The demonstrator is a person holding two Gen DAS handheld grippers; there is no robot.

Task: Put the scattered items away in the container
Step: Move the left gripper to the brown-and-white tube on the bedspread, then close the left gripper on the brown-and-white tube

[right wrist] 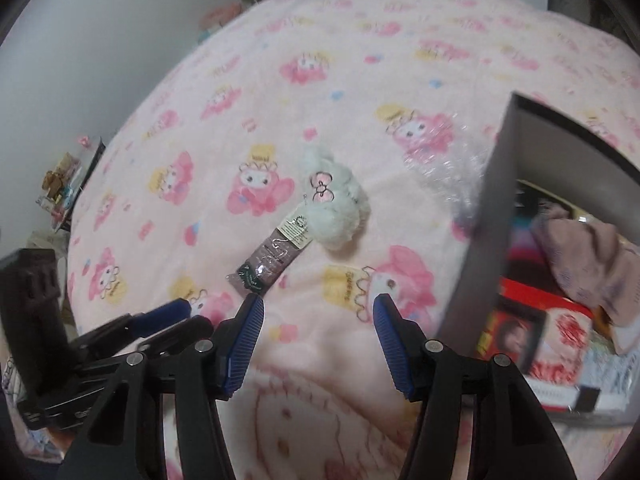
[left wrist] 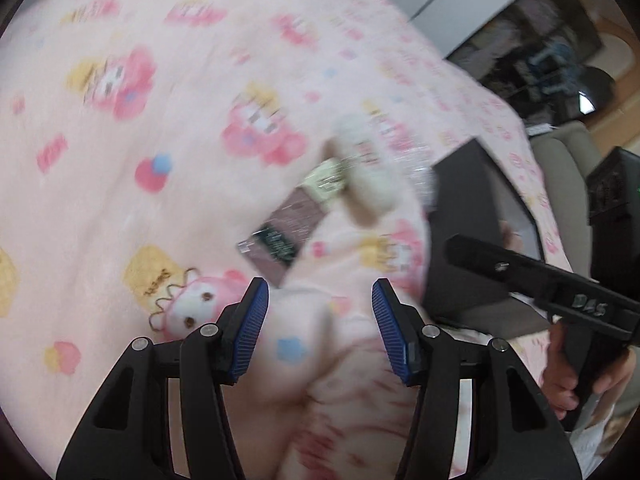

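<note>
Pink cartoon bedspread point(right wrist: 360, 80) carries a plush toy point(right wrist: 336, 208) and packet point(right wrist: 270, 260) ahead of both spread, empty tools, left tool point(left wrist: 320, 312) and right tool point(right wrist: 318, 320).

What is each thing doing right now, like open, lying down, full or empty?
Fluffy white plush toy with pink bow: lying on the pink blanket, not held.
Brown foil snack packet: lying flat, touching the plush.
Grey storage box: open, already holding things.
Left hand-held gripper: open, empty.
Right hand-held gripper: open, empty.

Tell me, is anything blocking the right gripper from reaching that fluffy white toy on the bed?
Nothing visible does. The right gripper is open above bare pink blanket; the white plush toy lies just ahead, a brown packet beside it.
</note>
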